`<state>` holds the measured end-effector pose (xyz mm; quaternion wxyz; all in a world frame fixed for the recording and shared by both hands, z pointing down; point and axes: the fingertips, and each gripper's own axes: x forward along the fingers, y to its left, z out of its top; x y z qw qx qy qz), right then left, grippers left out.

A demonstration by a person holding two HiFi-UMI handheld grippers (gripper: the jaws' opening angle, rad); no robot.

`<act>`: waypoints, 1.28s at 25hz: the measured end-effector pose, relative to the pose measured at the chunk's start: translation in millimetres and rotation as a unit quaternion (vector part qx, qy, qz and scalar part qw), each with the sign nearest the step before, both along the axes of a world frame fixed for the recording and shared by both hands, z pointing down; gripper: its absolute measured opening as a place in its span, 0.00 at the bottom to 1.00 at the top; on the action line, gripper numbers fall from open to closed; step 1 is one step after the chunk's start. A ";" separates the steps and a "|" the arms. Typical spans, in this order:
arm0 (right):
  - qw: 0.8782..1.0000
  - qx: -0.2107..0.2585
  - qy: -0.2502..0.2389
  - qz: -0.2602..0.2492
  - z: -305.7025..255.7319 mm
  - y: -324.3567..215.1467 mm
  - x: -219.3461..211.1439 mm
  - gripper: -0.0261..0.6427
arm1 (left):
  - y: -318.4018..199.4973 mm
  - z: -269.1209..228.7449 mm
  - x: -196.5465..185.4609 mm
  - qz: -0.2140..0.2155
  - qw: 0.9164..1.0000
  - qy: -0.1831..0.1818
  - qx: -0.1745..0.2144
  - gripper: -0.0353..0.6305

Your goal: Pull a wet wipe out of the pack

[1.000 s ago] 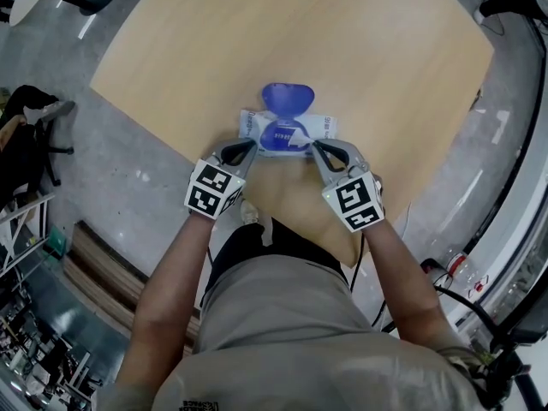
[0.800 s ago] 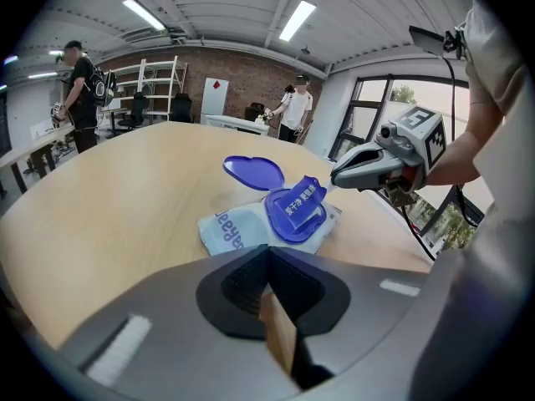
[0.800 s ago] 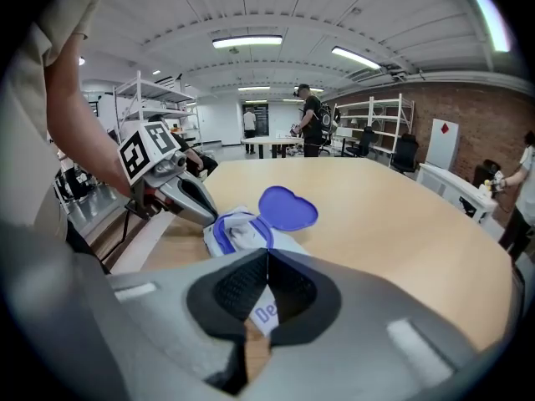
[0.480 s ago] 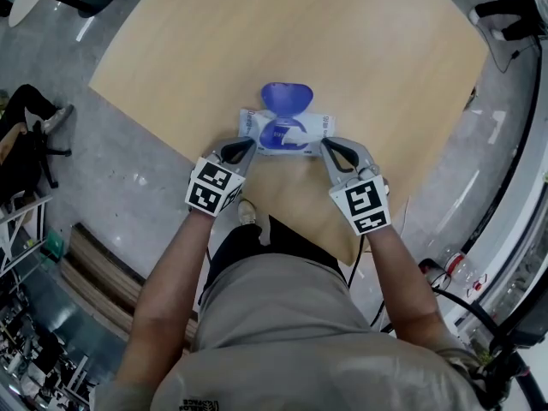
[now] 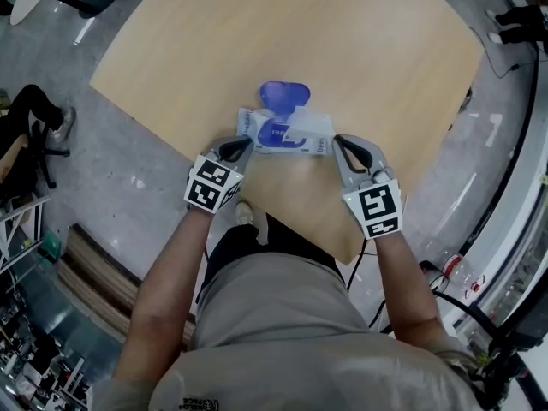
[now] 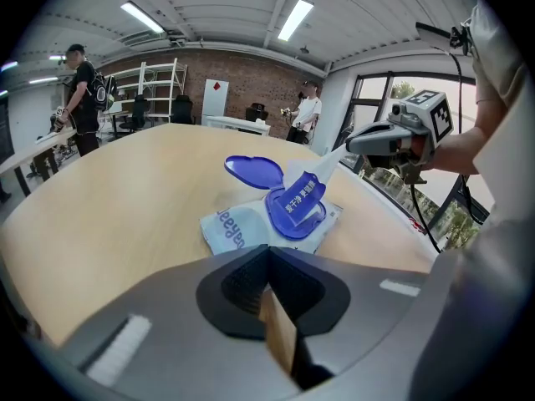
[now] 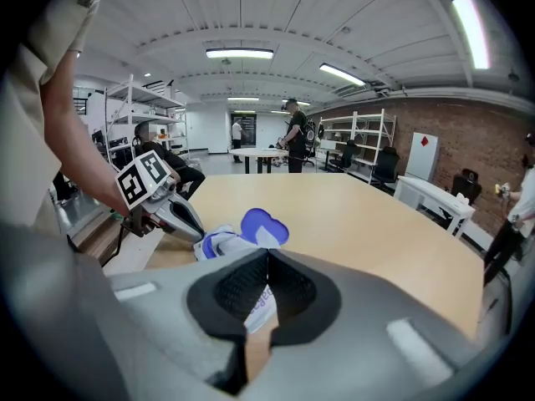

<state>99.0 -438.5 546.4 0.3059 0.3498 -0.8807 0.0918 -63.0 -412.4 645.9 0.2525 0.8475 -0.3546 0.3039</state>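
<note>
The wet wipe pack (image 5: 276, 131) lies flat near the table's front edge, its blue lid (image 5: 284, 95) flipped open away from me. A white wipe (image 5: 306, 125) stretches from the opening to my right gripper (image 5: 338, 145), which is shut on it. In the left gripper view the wipe (image 6: 324, 164) rises at a slant from the pack (image 6: 251, 224) to the right gripper (image 6: 361, 143). My left gripper (image 5: 240, 148) is shut at the pack's left end; no part of the pack shows between its jaws (image 6: 269, 257). The right gripper view has a white sheet (image 7: 261, 307) in the jaws.
The wooden table (image 5: 360, 41) ends just in front of my body, with grey floor below. A chair (image 5: 34, 135) stands on the floor at left, cables (image 5: 467, 289) at right. Shelves (image 6: 155, 90) and standing people (image 7: 294, 136) are far behind.
My right gripper has moved right, away from the pack, drawing the white wipe out of the opening. The left gripper has stayed at the pack's left end.
</note>
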 end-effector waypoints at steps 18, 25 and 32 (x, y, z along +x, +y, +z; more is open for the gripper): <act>0.997 0.068 -0.010 0.032 -73.9 3.8 17.3 0.04 | 3.0 -10.4 -4.9 -0.006 1.000 0.004 0.014 0.06; 0.996 0.083 -0.010 0.045 -95.6 23.4 11.2 0.04 | 16.0 -48.1 -19.7 -0.013 0.998 0.034 0.047 0.06; 0.992 0.118 0.006 0.041 -132.8 64.4 -11.6 0.04 | 57.4 -118.8 -34.7 -0.001 0.992 0.075 0.097 0.06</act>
